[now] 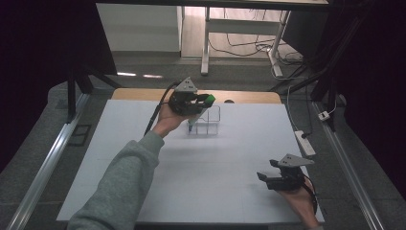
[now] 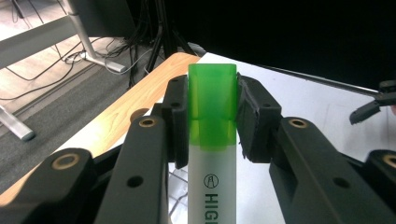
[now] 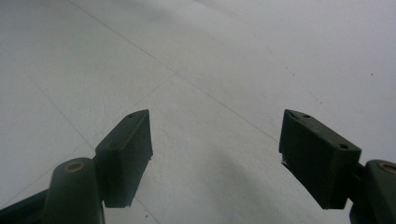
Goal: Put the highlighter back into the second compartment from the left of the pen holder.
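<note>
One green-capped highlighter (image 2: 212, 140) clamped in left claw (image 2: 212, 116); right claw (image 3: 215, 158) wide, empty.

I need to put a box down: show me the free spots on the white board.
Free: the board between the rack and the right gripper, and its near-left part. Crowded: the far middle, where the left gripper holds the highlighter over the rack.
</note>
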The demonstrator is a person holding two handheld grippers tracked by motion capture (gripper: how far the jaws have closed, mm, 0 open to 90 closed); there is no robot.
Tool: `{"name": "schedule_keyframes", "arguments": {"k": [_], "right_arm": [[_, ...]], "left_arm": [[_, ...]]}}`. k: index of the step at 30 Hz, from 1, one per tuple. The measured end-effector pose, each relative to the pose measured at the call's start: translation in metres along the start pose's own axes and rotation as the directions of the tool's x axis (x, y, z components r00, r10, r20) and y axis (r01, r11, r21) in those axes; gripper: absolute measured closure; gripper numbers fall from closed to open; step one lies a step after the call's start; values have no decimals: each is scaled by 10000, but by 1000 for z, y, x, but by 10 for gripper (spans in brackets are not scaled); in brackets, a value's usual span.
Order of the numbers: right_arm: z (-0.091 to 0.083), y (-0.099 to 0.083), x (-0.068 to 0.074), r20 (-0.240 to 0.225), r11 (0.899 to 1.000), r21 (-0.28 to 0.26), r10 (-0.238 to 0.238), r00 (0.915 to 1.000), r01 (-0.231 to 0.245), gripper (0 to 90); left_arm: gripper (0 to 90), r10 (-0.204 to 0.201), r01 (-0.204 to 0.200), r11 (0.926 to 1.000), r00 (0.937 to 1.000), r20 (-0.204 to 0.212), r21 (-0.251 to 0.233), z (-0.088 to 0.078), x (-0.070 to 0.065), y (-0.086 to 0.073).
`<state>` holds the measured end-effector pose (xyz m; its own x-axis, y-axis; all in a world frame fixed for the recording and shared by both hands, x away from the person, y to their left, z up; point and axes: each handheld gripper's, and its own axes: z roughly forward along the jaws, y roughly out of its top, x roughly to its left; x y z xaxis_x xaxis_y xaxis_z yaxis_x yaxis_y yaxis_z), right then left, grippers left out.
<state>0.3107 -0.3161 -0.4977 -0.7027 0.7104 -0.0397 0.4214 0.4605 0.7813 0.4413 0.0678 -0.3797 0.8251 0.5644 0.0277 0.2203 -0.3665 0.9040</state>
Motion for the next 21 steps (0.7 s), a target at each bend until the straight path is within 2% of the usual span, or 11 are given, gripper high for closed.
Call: {"name": "schedule_keyframes", "arguments": {"k": [21], "right_arm": [[-1, -1, -2, 38, 10000, -25, 29, 10000, -29, 250]], "left_arm": [[660, 123, -120, 9999, 9991, -406, 82, 21, 7, 7]]}}
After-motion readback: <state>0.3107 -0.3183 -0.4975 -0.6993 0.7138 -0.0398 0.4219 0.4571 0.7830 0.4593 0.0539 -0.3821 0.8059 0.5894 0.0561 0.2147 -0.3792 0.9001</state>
